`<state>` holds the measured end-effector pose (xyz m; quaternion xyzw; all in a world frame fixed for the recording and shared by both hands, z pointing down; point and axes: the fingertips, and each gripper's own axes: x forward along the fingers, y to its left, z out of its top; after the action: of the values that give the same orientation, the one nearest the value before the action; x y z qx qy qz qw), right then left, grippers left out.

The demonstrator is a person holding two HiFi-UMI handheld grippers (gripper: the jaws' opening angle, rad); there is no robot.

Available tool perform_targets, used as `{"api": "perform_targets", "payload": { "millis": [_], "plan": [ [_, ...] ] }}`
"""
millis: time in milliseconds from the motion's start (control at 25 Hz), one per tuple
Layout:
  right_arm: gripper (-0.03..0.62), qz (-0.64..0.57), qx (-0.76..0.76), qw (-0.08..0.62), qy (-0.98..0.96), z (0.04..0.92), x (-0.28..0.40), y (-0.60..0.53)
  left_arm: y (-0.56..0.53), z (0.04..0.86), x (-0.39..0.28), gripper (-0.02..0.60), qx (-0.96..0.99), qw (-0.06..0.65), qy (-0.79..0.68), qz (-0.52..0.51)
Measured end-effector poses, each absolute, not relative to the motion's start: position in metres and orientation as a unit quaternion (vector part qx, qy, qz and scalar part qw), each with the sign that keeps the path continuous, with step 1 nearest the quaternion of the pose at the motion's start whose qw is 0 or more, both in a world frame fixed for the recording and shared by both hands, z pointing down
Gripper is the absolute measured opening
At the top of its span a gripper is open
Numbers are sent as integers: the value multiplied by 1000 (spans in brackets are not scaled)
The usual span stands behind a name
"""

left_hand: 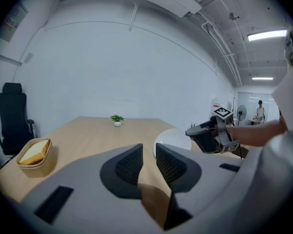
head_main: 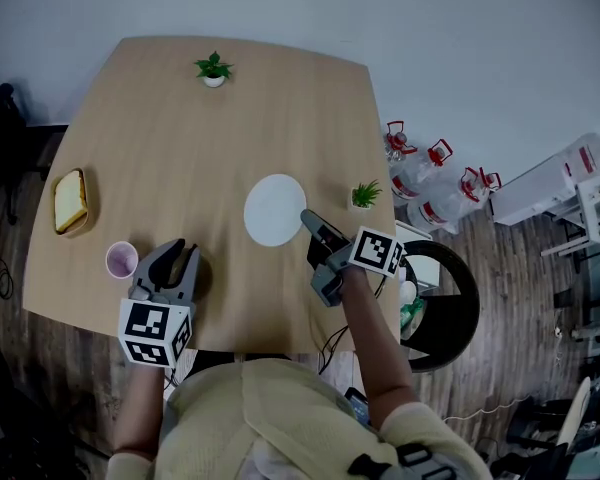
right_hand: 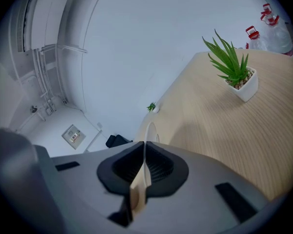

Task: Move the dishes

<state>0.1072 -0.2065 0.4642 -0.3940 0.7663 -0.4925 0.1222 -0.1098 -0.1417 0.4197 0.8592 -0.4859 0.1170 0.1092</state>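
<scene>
A white plate (head_main: 273, 208) lies at the middle of the wooden table (head_main: 180, 138). My right gripper (head_main: 307, 218) is at its right rim and shut on it; in the right gripper view the plate (right_hand: 150, 129) shows edge-on, running straight into the closed jaws (right_hand: 144, 147). The left gripper view shows the plate (left_hand: 171, 138) with that gripper (left_hand: 189, 130) at its edge. My left gripper (head_main: 178, 253) rests open and empty near the front left edge, beside a pink cup (head_main: 121, 260). A bowl with bread (head_main: 70, 202) stands at the far left.
Two small potted plants stand on the table, one at the back (head_main: 213, 69) and one just right of the plate (head_main: 364, 196). Water bottles (head_main: 430, 178) and a black round seat (head_main: 445, 303) are on the floor to the right. An office chair (left_hand: 13, 116) stands on the left.
</scene>
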Motion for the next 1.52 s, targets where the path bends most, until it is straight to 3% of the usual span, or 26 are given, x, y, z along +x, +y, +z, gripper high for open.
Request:
{"api": "perform_targets", "payload": {
  "millis": [1200, 1520],
  "plan": [
    [28, -518, -216, -29, 827, 488, 62, -72, -110, 446, -110, 89, 854, 144, -483, 134],
    [26, -486, -273, -131, 820, 521, 73, -79, -103, 449, -113, 89, 850, 153, -485, 136]
  ]
}}
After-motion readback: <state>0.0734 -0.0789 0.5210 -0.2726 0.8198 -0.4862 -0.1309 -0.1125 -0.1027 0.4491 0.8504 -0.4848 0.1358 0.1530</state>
